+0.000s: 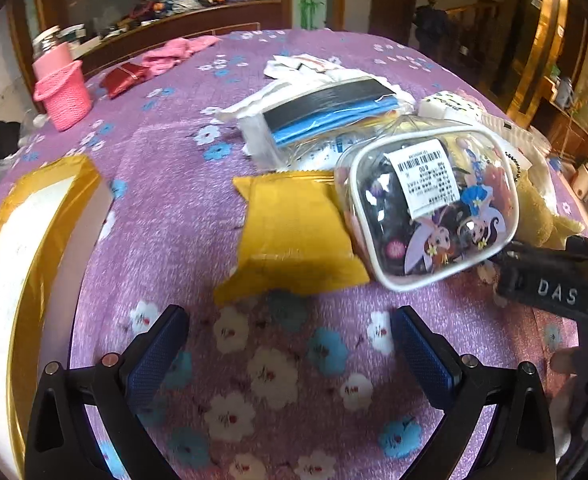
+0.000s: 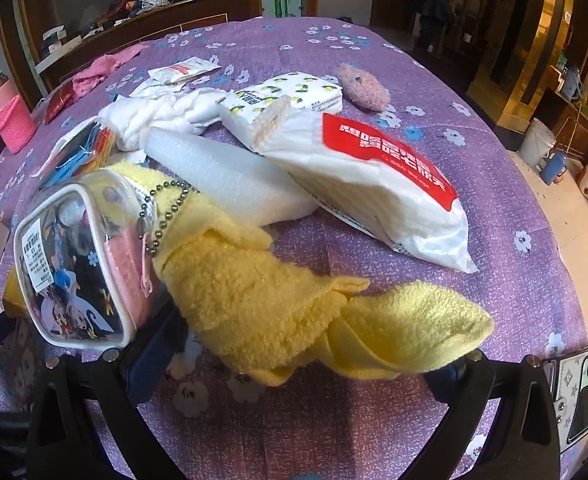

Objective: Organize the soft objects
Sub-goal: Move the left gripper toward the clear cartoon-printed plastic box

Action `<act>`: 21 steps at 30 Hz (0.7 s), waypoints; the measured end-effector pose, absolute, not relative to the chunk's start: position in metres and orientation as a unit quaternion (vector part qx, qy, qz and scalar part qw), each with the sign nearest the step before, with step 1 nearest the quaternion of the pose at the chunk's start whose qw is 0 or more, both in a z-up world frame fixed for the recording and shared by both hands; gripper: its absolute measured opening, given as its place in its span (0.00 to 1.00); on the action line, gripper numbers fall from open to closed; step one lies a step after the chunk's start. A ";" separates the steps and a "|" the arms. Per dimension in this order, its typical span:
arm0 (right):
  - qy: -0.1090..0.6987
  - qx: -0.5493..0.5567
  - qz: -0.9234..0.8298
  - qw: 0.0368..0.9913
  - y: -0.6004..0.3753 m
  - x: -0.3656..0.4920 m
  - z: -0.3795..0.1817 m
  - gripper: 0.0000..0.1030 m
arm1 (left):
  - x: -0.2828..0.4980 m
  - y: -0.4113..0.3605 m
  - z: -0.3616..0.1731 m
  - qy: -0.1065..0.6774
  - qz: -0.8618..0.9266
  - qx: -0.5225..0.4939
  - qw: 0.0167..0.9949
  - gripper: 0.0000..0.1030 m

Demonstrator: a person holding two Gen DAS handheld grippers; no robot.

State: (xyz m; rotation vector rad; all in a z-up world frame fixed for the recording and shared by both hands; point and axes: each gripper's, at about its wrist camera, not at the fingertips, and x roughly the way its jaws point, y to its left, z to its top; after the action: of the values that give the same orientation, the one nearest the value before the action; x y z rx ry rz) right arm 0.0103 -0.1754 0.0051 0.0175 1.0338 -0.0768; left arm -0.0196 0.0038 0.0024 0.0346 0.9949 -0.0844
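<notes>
Between the spread right tongs lies a yellow fleece cloth; left tongs gape empty. Closing could snag the bead chain; the clear pouch would drag along.

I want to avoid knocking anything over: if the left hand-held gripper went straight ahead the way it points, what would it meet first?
Probably the flat yellow plastic packet lying on the purple flowered tablecloth. The open left hand-held gripper has only bare cloth between its fingers, and the packet lies just ahead, though depth is unclear.
</notes>
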 end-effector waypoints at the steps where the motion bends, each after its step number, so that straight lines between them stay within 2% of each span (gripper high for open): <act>1: 0.494 0.008 -0.038 0.869 -0.175 0.010 0.005 1.00 | -0.020 0.002 0.002 0.477 -0.034 0.014 0.878 1.00; 9: 0.473 0.020 -0.065 0.878 -0.178 -0.009 0.013 1.00 | -0.020 0.006 0.003 0.479 -0.042 0.012 0.877 1.00; 12: 0.409 0.038 -0.052 0.910 -0.182 -0.033 0.036 1.00 | -0.022 0.005 0.003 0.480 -0.041 0.017 0.876 1.00; 16: 0.272 0.034 -0.068 0.959 -0.184 -0.065 0.072 1.00 | -0.020 0.006 0.003 0.489 -0.045 0.018 0.871 1.00; 17: 0.264 0.028 -0.067 0.962 -0.183 -0.063 0.074 1.00 | -0.019 0.008 0.004 0.498 -0.052 0.016 0.865 0.99; 18: 0.273 0.021 -0.063 0.960 -0.183 -0.055 0.075 1.00 | -0.018 0.010 0.007 0.503 -0.061 0.007 0.862 0.97; 19: 0.282 0.020 -0.058 0.957 -0.184 -0.047 0.073 1.00 | -0.020 0.016 0.011 0.501 -0.076 -0.014 0.862 0.88; 21: 0.278 0.019 -0.077 0.957 -0.191 -0.041 0.066 1.00 | -0.036 0.031 0.034 0.460 -0.111 -0.042 0.880 0.86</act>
State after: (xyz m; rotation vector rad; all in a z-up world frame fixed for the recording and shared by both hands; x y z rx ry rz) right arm -0.0414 -0.1906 0.0658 0.0382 0.5639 -0.1558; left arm -0.0355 0.0311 0.0344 -0.0884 0.9576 -0.2322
